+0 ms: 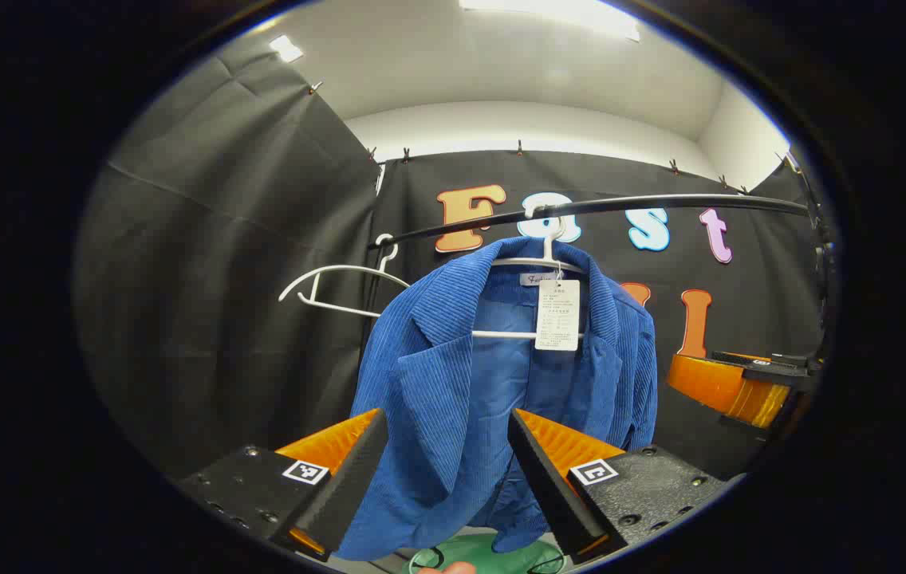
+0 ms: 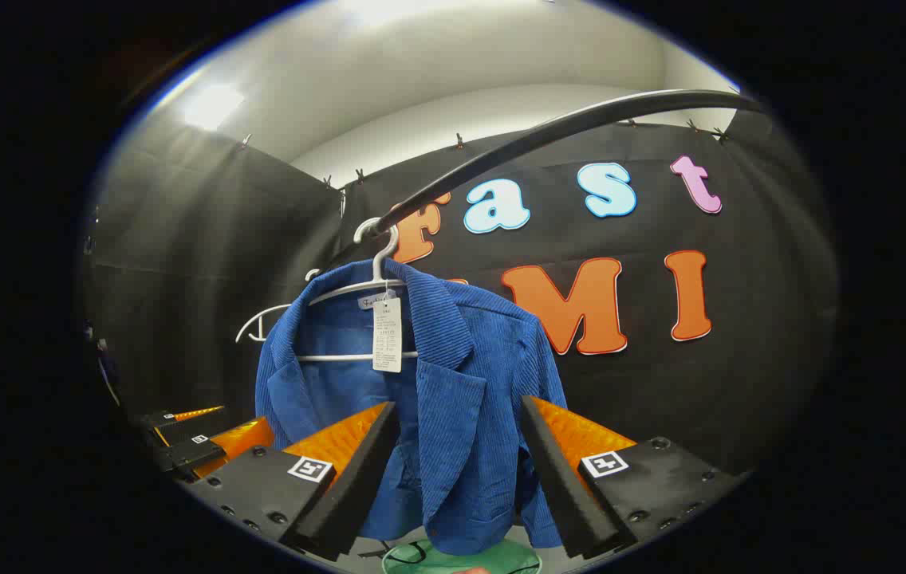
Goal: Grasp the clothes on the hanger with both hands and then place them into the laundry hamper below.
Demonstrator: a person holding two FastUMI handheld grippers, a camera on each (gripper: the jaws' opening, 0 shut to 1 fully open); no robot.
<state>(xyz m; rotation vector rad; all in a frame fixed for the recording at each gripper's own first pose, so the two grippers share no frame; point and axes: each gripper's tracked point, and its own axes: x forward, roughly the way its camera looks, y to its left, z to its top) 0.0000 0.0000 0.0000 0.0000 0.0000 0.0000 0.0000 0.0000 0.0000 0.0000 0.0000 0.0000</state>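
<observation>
In the left gripper view we see a green hamper (image 1: 493, 554) at the bottom edge, partly hidden by the blue jacket (image 1: 493, 383) hanging on a white hanger (image 1: 549, 259) from the dark rail (image 1: 660, 203). Our left gripper (image 1: 447, 478) is spread wide, the jacket's hem between its fingers, contact unclear. An empty hanger (image 1: 341, 279) hangs left.

In the right gripper view the right gripper (image 2: 461, 478) likewise gapes before the jacket (image 2: 453, 383); the hamper (image 2: 461, 558) sits below.

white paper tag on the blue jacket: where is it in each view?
Left gripper view: the paper tag hangs right of centre, below the hanger hook, at the blue jacket collar.
Right gripper view: the tag hangs left of centre, again at the collar.
Shared landmark: the black rail carrying the white hanger.
</observation>
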